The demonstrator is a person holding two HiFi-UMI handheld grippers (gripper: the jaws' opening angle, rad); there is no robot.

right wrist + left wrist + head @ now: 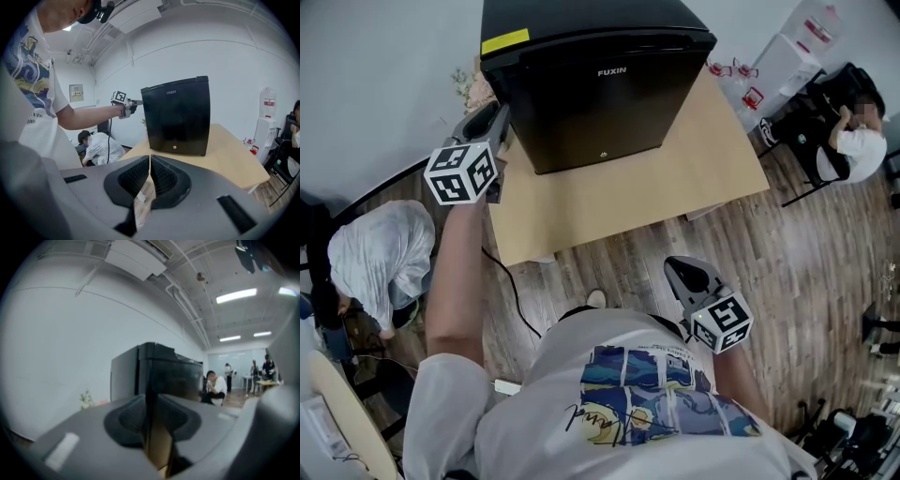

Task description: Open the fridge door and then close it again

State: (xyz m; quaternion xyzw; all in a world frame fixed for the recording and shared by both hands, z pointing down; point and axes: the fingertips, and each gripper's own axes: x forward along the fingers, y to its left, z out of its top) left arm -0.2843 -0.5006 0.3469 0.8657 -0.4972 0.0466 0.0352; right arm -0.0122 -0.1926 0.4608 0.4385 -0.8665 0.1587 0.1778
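A wood-floored room with pale walls is holding a light wooden table (675, 178), and off its left side someone in a white top (380, 253) is crouching on the floor. Just right of that, the left claw (499, 122) is reaching out and pinching the left edge of the fridge door (591, 112), which is sitting shut on the black fridge (581, 28) standing upright at the table's back. Farther right, the right claw (149, 161) is hanging short of the table, well apart from the fridge, with its tips pressed together on nothing, and another person (858, 141) is sitting at the far right.
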